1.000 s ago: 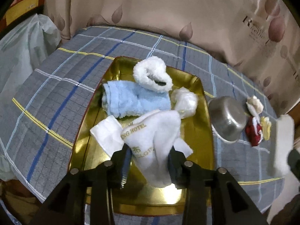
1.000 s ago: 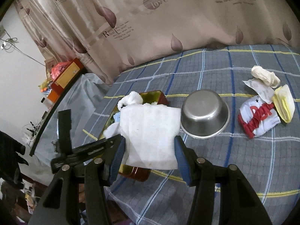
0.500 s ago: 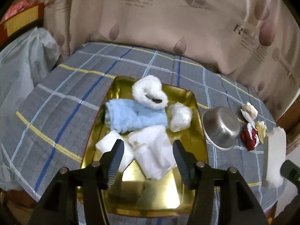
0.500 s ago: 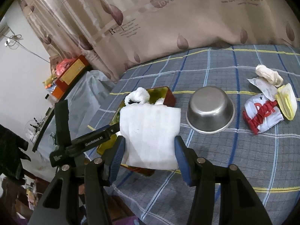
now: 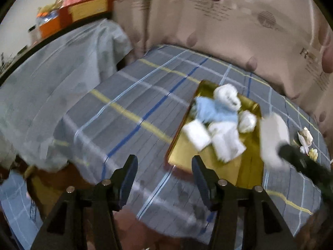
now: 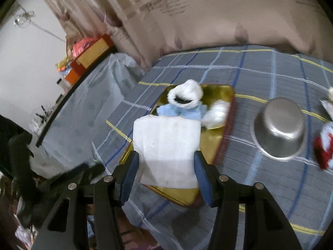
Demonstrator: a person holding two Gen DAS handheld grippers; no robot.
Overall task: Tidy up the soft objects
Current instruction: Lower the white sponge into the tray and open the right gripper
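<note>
A gold tray (image 5: 252,171) sits on the plaid bed and holds a blue towel (image 5: 216,112), a fluffy white ring (image 5: 226,96), a white ball (image 5: 247,121) and two white cloths (image 5: 228,143). My left gripper (image 5: 164,171) is open and empty, off to the tray's left over the bed's near edge. My right gripper (image 6: 165,174) is shut on a flat white cloth (image 6: 168,148), held above the tray's (image 6: 210,143) near end. That cloth also shows in the left wrist view (image 5: 273,139).
An upturned steel bowl (image 6: 280,128) stands right of the tray. A red-and-white cloth (image 6: 324,149) and pale scraps (image 5: 305,135) lie further right. A grey plastic-covered surface (image 5: 62,73) and an orange box (image 5: 79,14) are on the left. A curtain hangs behind.
My left gripper let go of the white hotel cloth into the tray, then drew back and swung left. My right gripper carried its white cloth left, over the tray.
</note>
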